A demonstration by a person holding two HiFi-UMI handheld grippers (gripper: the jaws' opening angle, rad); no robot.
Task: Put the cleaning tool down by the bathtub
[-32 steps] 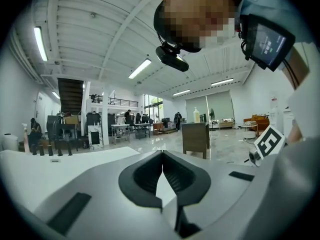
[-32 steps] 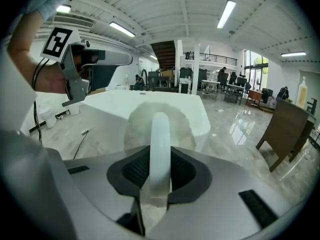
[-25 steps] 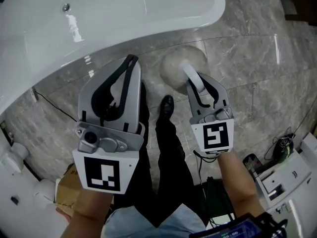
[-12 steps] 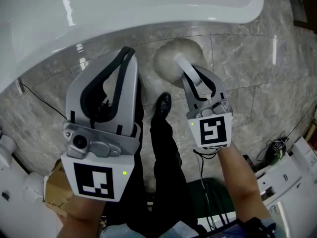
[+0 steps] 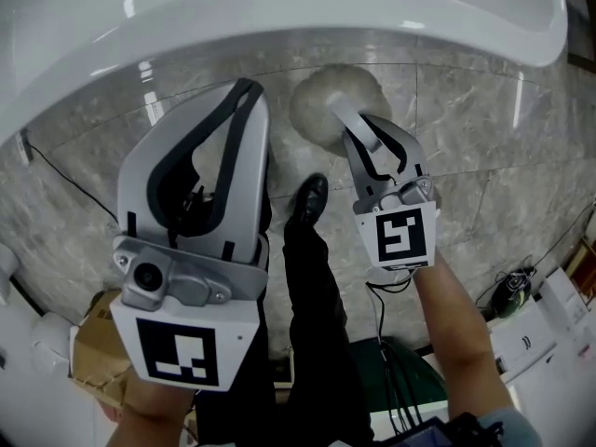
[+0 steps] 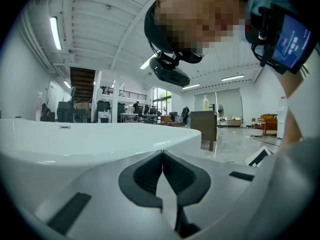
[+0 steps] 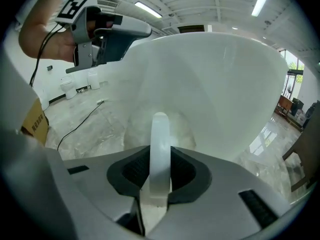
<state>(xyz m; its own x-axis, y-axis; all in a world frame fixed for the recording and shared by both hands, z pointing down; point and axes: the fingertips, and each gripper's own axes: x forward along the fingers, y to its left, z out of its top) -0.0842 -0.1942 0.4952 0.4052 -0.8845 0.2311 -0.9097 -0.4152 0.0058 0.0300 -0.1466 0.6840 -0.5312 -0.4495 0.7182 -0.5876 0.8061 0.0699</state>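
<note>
The white bathtub (image 5: 279,7) curves across the top of the head view. The cleaning tool has a pale round fluffy head (image 5: 326,101) that hangs over the marble floor just in front of the tub wall. Its white handle (image 5: 349,124) runs back into my right gripper (image 5: 374,140), which is shut on it. In the right gripper view the handle (image 7: 160,144) stands upright between the dark pads, with the tub (image 7: 220,79) close behind. My left gripper (image 5: 245,89) is held up at the left, shut and empty, its pads meeting (image 6: 161,154) with the tub rim (image 6: 75,136) beyond.
A black shoe (image 5: 310,198) and a dark trouser leg stand between the grippers. A thin cable (image 5: 65,180) lies on the grey marble floor at the left. A cardboard box (image 5: 93,352) sits at the lower left and white equipment (image 5: 549,329) with cables at the lower right.
Both grippers have drifted a little toward the tub and the left one looms larger. The right gripper has kept the tool's handle throughout, with the head still by the tub wall.
</note>
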